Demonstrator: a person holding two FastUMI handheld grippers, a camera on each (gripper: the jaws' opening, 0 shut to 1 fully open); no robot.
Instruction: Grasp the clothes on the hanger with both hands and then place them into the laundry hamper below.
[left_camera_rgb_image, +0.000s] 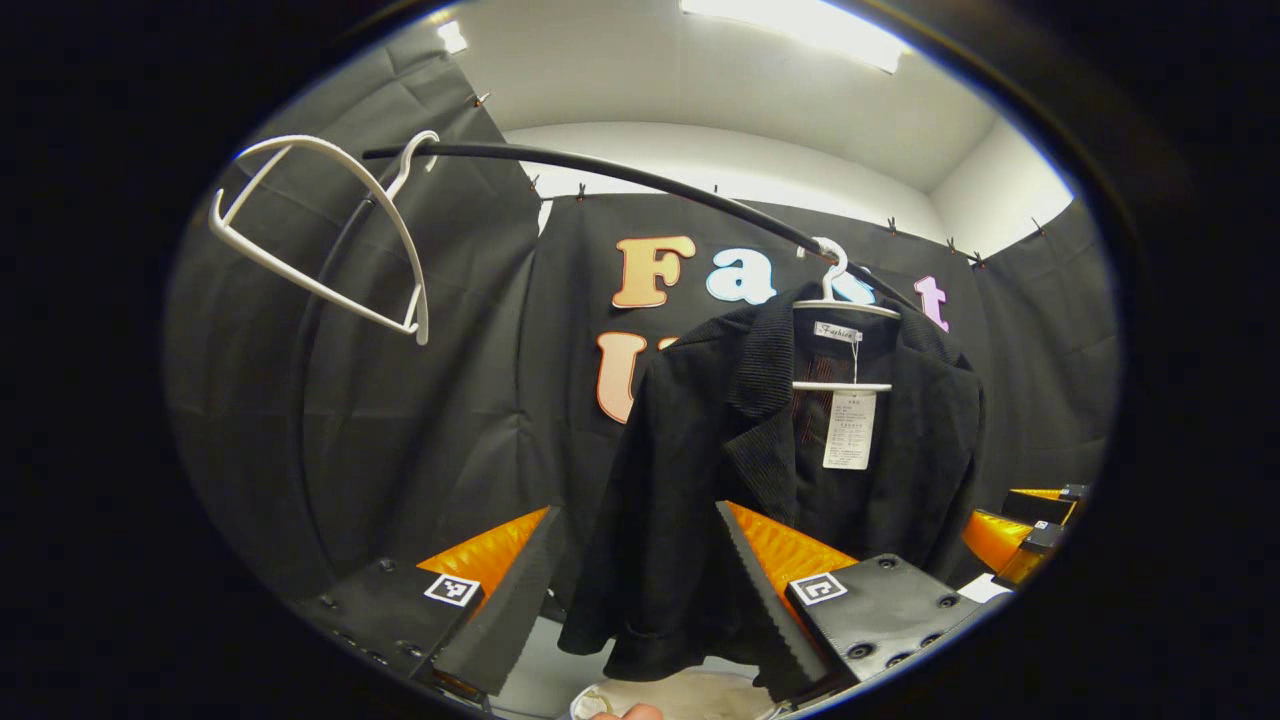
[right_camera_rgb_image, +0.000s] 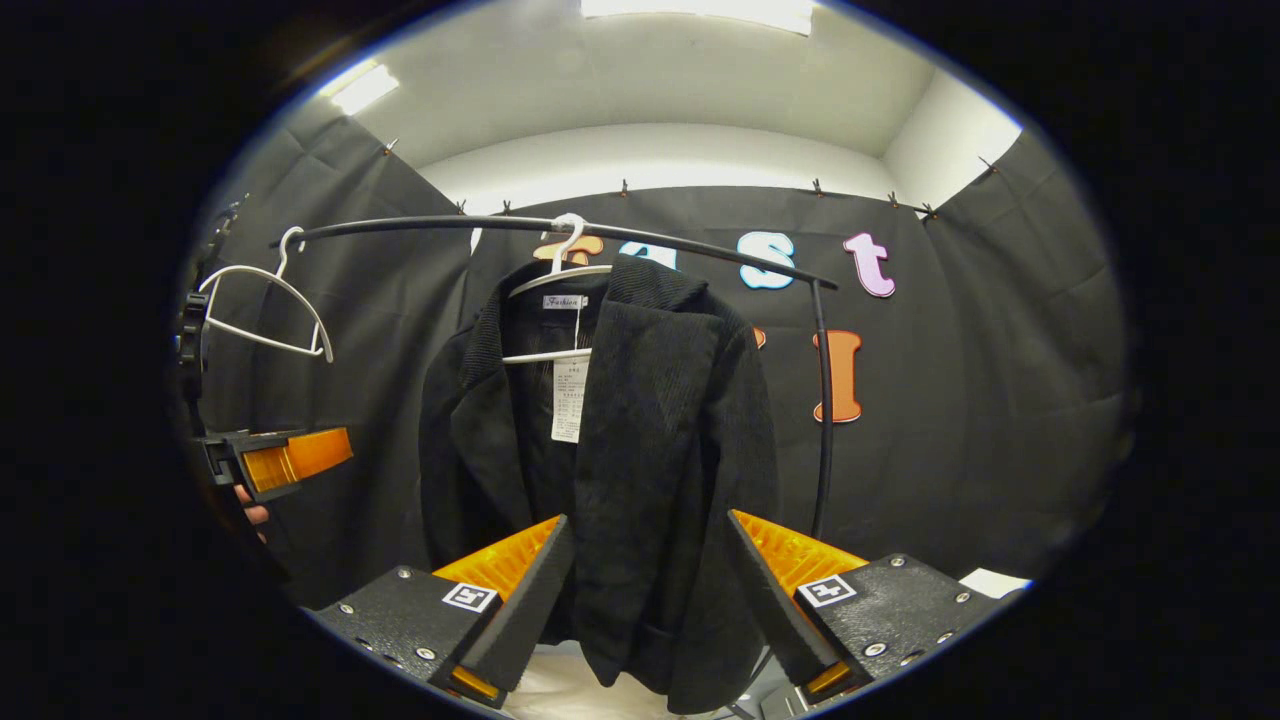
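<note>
Jacket (right_camera_rgb_image: 640, 450): we see it on a hanger (right_camera_rgb_image: 560, 275) on the rail (right_camera_rgb_image: 700, 245).
Left gripper (left_camera_rgb_image: 640, 600): jaws apart, holding nothing.
Right gripper (right_camera_rgb_image: 650, 590): jaws apart, holding nothing.

Left gripper (left_camera_rgb_image: 640, 600) and right gripper (right_camera_rgb_image: 650, 600) were both held level, side by side, jaws spread wide, gripping nothing.
</note>
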